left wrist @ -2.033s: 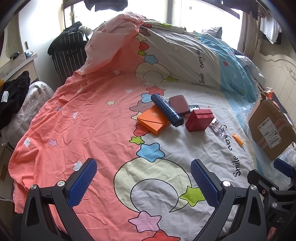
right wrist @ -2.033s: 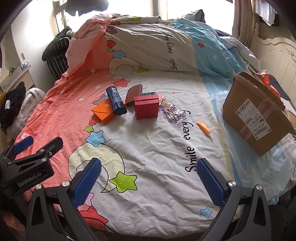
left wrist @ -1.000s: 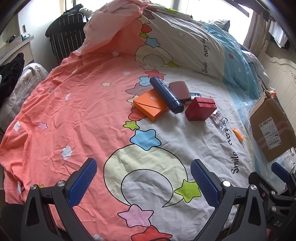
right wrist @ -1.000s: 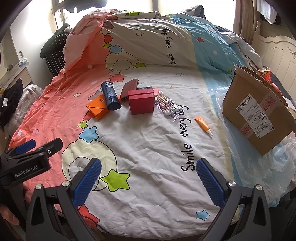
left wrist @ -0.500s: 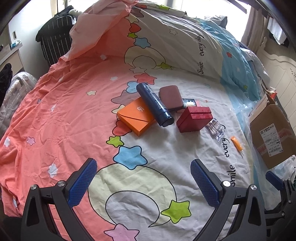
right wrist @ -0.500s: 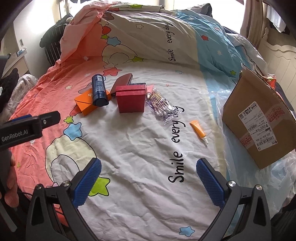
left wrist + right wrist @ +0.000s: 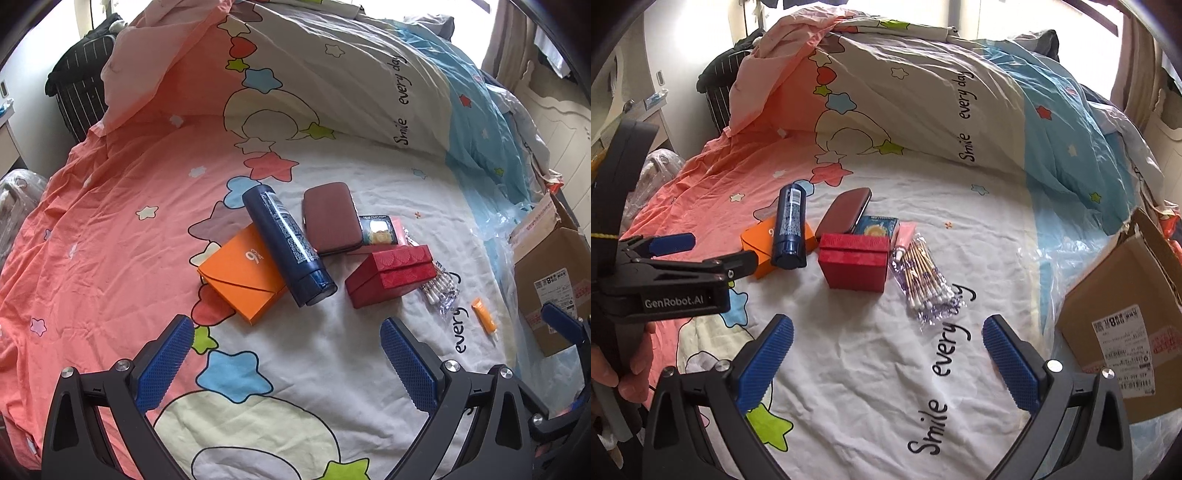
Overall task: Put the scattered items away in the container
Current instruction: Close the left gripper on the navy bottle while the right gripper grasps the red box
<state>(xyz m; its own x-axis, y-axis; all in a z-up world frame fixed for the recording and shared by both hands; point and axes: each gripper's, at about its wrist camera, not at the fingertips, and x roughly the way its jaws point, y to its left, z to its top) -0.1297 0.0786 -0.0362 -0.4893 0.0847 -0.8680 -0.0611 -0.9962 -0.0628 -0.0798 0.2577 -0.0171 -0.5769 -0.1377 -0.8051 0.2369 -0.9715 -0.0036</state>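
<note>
left gripper [image 7: 286, 356] wide open, empty, over bedsheet [image 7: 110, 240] | right gripper [image 7: 888, 349] wide open, empty | then orange box [image 7: 242, 275], blue bottle [image 7: 286, 245] lying across it, red box [image 7: 391, 275], cotton swabs [image 7: 925, 282], orange tube [image 7: 484, 317] | farther: brown case [image 7: 330, 218] | cardboard box [image 7: 1126, 328] at right edge

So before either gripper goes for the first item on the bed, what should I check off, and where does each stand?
1. Left gripper open, holding nothing: ok.
2. Right gripper open, holding nothing: ok.
3. Blue bottle free to lift: ok, it lies on top of the orange box.
4. Red box lid shut: ok.
5. Cardboard box open and ready for items: cannot tell, opening faces away.
6. Cotton swabs bagged together: ok.
</note>
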